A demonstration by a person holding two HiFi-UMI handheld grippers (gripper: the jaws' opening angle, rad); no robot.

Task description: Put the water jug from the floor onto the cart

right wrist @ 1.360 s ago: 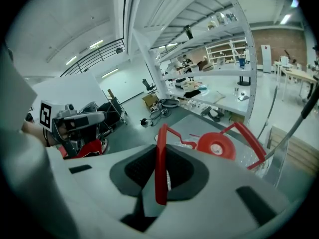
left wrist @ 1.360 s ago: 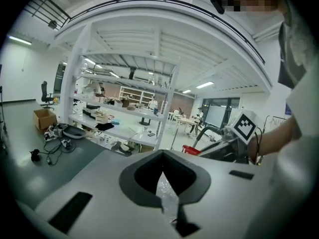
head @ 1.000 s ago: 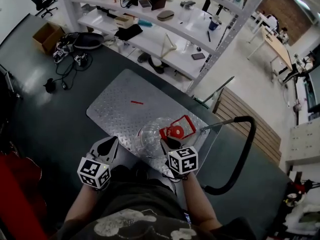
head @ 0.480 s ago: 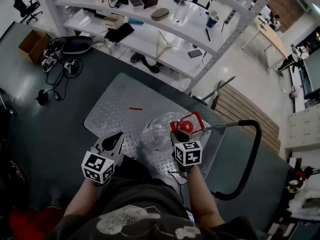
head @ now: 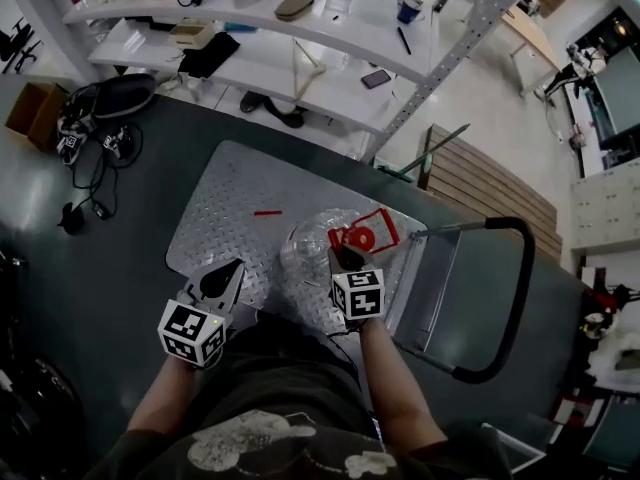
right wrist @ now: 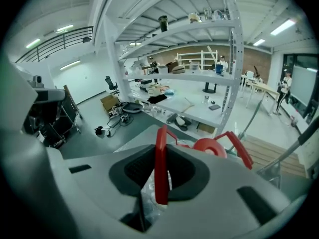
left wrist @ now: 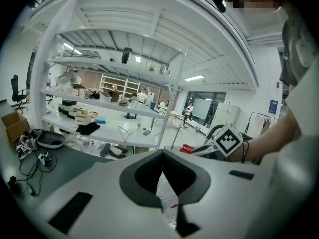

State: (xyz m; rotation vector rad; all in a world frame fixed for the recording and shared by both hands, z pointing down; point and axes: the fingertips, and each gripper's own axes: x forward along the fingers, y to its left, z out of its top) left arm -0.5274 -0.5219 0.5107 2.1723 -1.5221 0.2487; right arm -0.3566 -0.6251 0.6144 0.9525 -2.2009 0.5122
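The clear water jug (head: 308, 253) with its red cap and red handle (head: 362, 234) is over the near right part of the cart's diamond-plate deck (head: 235, 183). My right gripper (head: 345, 258) is closed on the red handle (right wrist: 160, 173), which runs upright between its jaws; the jaws are opening slightly. The red cap (right wrist: 209, 146) shows just beyond. My left gripper (head: 232, 268) hovers at the deck's near left edge, its jaws together with nothing between them, pointing along the deck (left wrist: 169, 203). The right gripper's marker cube (left wrist: 228, 139) shows from the left gripper view.
The cart's black push handle (head: 520, 298) curves at the right, folded low. White shelving (head: 300, 58) with boxes and tools stands beyond the cart. Cables and bags (head: 100, 118) lie on the dark floor at the left. A wooden pallet (head: 490, 198) lies at the right.
Both grippers have moved forward and a little down over the cart deck. The jug has travelled with the right gripper, and its red handle now sits lower.
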